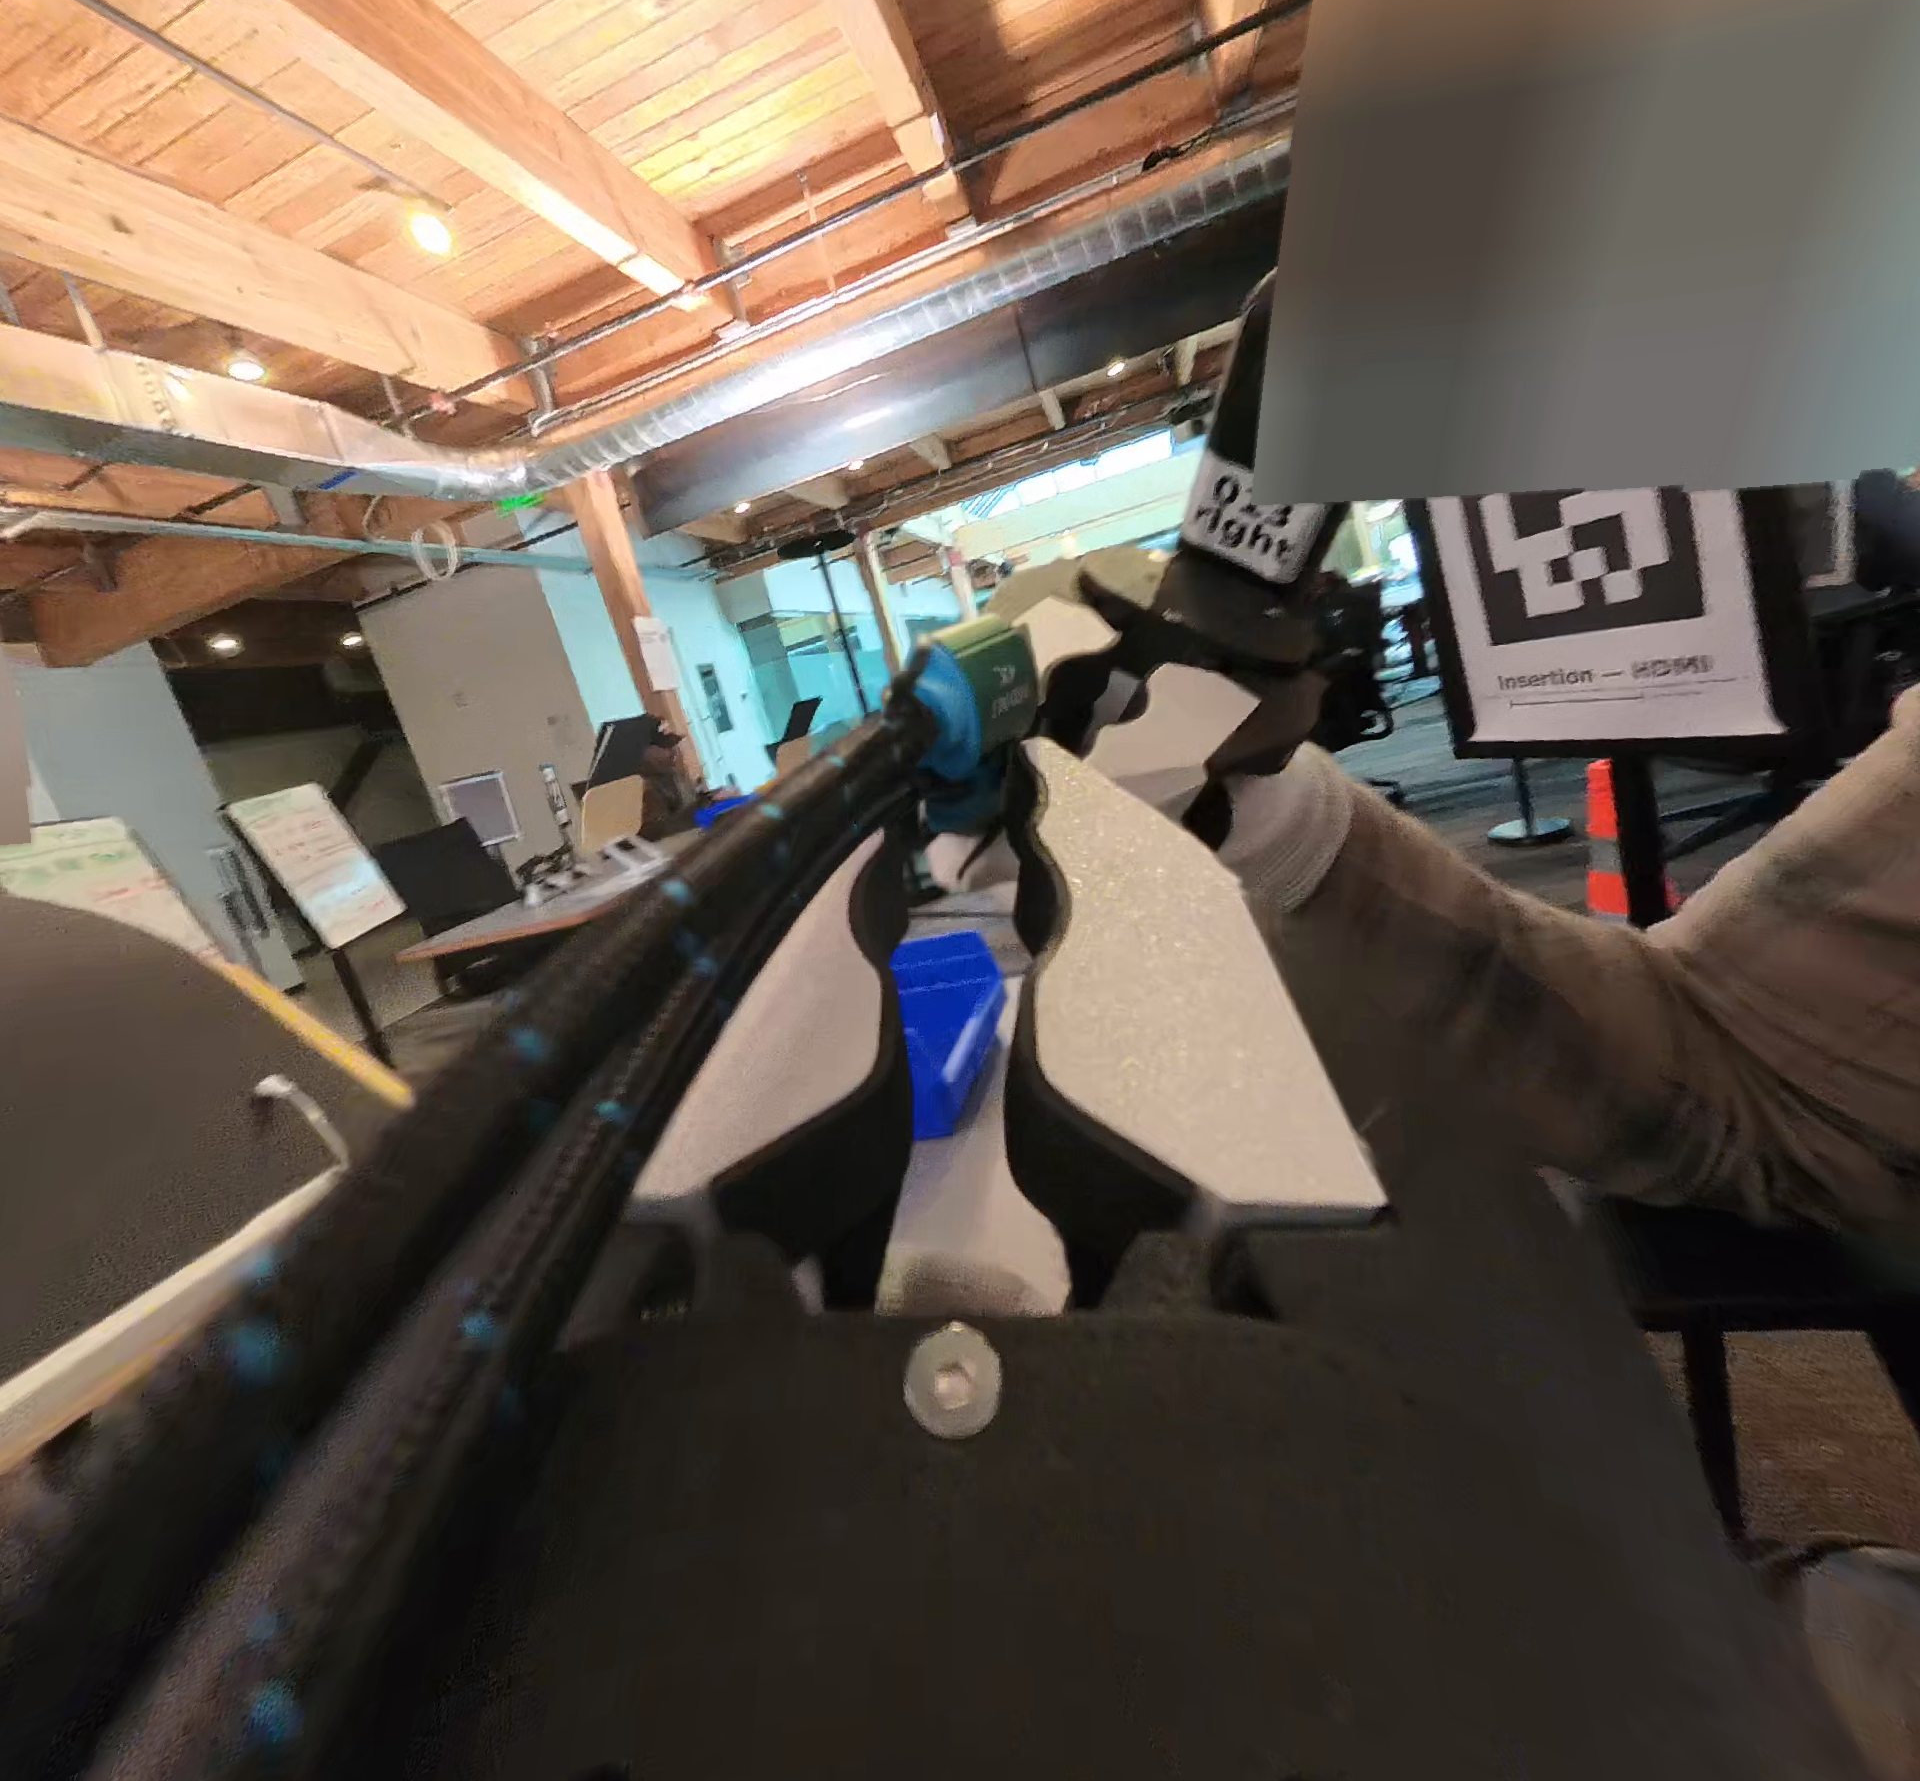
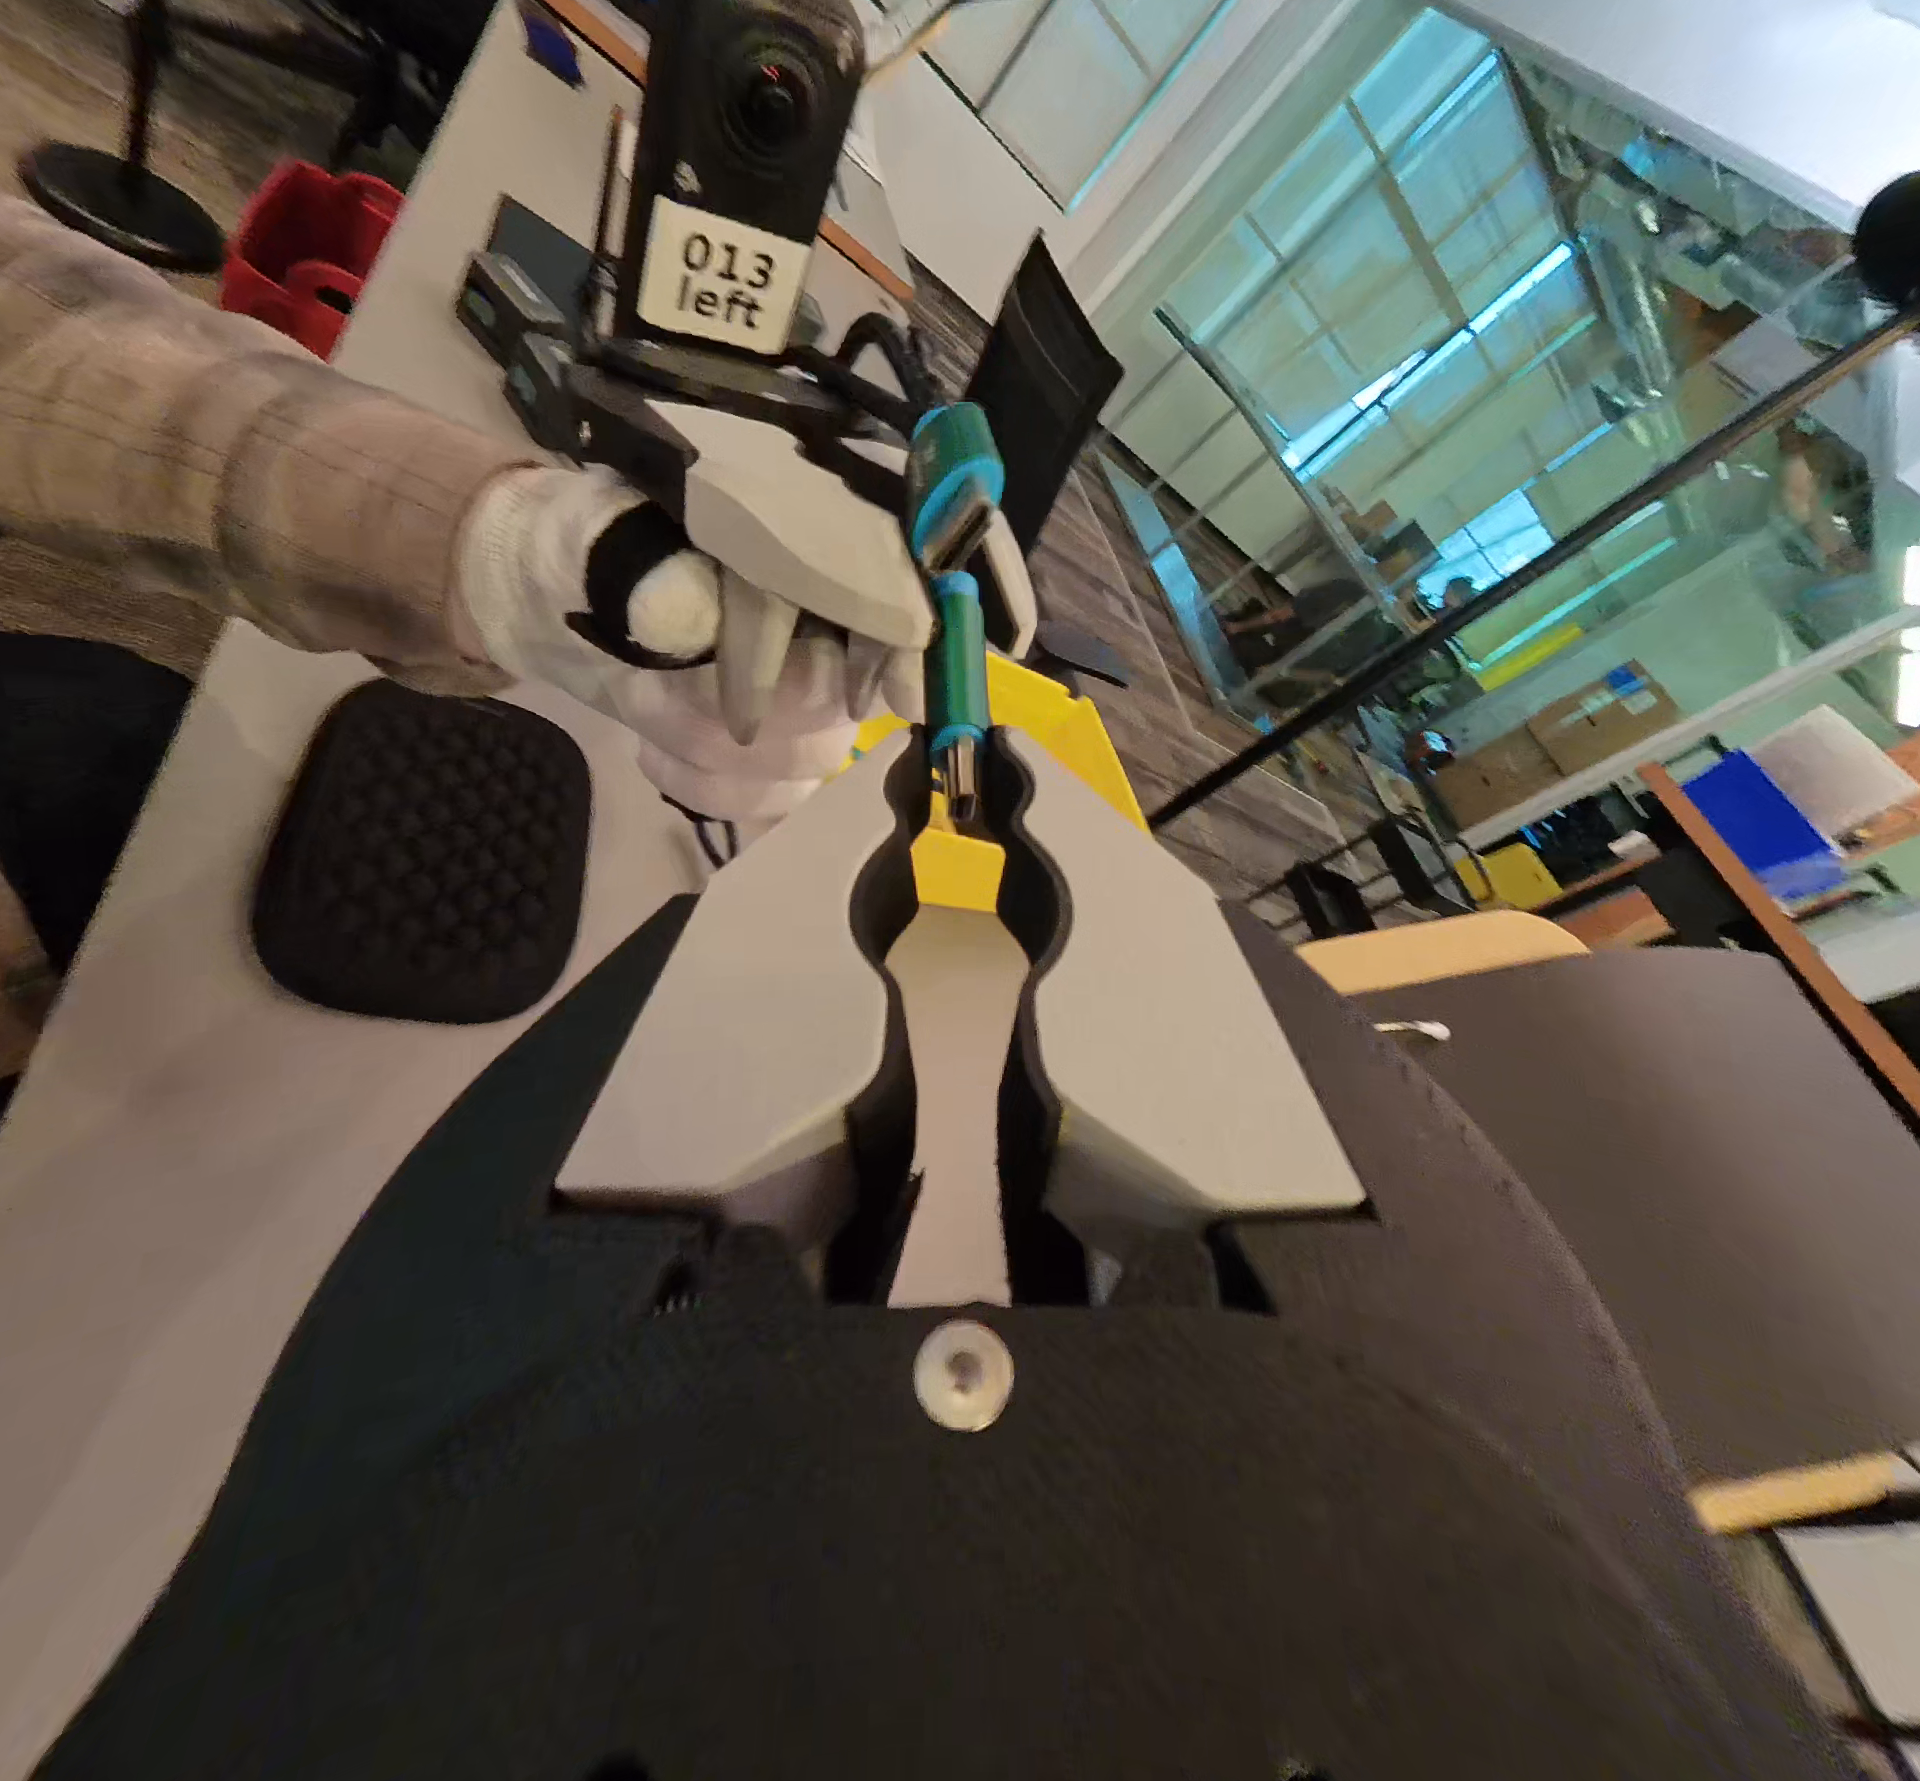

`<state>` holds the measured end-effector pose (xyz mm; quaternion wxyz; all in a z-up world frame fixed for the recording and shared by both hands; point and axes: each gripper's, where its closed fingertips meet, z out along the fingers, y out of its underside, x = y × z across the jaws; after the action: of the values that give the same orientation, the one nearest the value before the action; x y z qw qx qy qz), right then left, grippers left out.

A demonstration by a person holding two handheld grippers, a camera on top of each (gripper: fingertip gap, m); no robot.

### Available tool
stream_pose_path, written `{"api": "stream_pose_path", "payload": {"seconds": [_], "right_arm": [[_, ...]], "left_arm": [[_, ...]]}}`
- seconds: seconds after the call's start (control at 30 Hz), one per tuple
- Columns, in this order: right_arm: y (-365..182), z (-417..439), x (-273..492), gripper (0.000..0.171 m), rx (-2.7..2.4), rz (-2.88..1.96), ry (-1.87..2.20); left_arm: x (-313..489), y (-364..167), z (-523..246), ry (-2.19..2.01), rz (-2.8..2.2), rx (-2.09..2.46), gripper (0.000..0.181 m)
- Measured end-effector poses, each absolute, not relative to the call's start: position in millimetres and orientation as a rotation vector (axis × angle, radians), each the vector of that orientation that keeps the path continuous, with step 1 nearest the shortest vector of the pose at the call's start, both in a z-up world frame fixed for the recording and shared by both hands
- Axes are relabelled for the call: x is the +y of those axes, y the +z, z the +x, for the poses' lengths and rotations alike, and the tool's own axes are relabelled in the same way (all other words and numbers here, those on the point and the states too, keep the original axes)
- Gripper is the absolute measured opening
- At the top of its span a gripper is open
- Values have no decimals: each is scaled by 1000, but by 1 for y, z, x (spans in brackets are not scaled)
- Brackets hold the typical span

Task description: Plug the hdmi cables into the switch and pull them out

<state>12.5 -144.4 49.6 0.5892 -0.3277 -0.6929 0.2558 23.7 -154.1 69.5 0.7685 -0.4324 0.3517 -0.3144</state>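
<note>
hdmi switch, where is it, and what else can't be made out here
Switch: in neither view; ports unseen.
Left wrist view: green plug blurred by motion; cables leave the lower left edge; a laid-over patch covers the upper right.
Right wrist view: tip of the lower green plug shadowed between fingers of the right gripper.

A long pale grey table [image 2: 499,131] runs away under the scene, its surface lightly speckled. On it lie a black quilted pad [image 2: 421,848] near the close end, a yellow bin [image 2: 1049,703] beside the far edge and a blue bin [image 1: 951,1025]. A flat dark device [image 2: 520,266] sits farther along.
</note>
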Motion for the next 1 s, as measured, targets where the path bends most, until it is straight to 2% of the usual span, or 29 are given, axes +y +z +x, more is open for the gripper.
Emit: {"api": "stream_pose_path", "payload": {"seconds": [0.2,0.3,0.4,0.47,0.53,0.73,0.83,1.0], "right_arm": [[50,24,-115,8,-1586,-789,372],[54,32,-108,8,-1569,-796,316],[58,42,-97,7,-1550,-809,270],[59,49,-90,7,-1541,-814,257],[58,53,-87,7,-1545,-812,276],[52,47,-104,7,-1587,-700,461],[51,38,-122,7,-1602,-601,543],[34,18,-150,7,-1680,-455,521]], "left_arm": [[-125,50,15,-488,-1067,760,41],[-109,4,17,-332,-1344,981,31],[-137,-51,25,-284,-1519,1359,26],[-162,-63,33,-275,-1507,1522,29],[-179,-43,46,-311,-1404,1527,32],[-175,86,29,-54,-1036,998,41],[-168,88,12,263,-1023,1020,42],[-166,56,19,354,-1101,1201,39]]}}
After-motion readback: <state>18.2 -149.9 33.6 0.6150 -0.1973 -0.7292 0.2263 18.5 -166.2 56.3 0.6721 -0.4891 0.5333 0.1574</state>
